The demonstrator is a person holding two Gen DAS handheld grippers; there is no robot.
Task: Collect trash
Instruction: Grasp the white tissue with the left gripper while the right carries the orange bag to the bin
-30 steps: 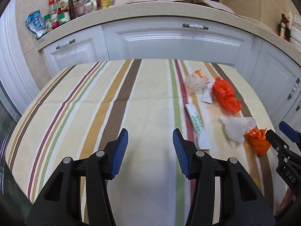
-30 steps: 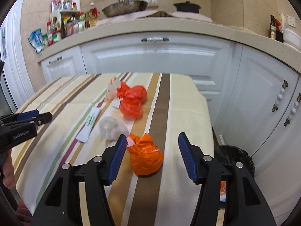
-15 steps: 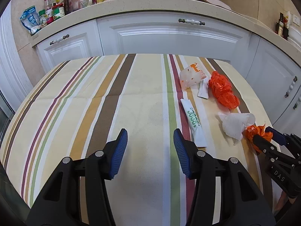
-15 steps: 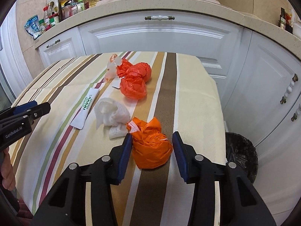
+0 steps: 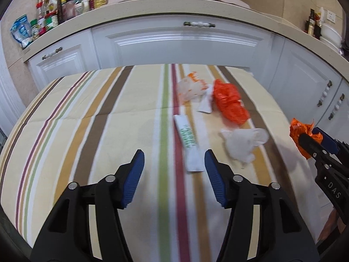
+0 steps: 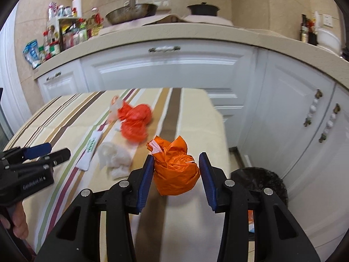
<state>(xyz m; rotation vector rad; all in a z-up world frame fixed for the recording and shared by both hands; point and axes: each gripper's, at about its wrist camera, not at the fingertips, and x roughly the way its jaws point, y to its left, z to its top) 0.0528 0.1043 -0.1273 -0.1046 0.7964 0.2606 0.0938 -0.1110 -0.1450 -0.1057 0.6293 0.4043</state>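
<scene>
Orange plastic bundle (image 6: 175, 172), centre frame: clamped between right gripper (image 6: 175, 175) fingers, light, crushable, best pinched mid-body; left gripper (image 5: 173, 179) fingers opening, empty.

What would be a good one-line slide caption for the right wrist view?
Right tongs grip a knotted orange bag above the striped tablecloth, a dark bin waiting below.

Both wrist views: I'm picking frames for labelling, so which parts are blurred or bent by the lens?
Left wrist view: the striped tablecloth and the white packet are smeared by motion, while the left gripper is sharp.
Right wrist view: the far orange bags are blurred, but the held orange bag is crisp.
In both views the countertop bows from the fisheye.
</scene>
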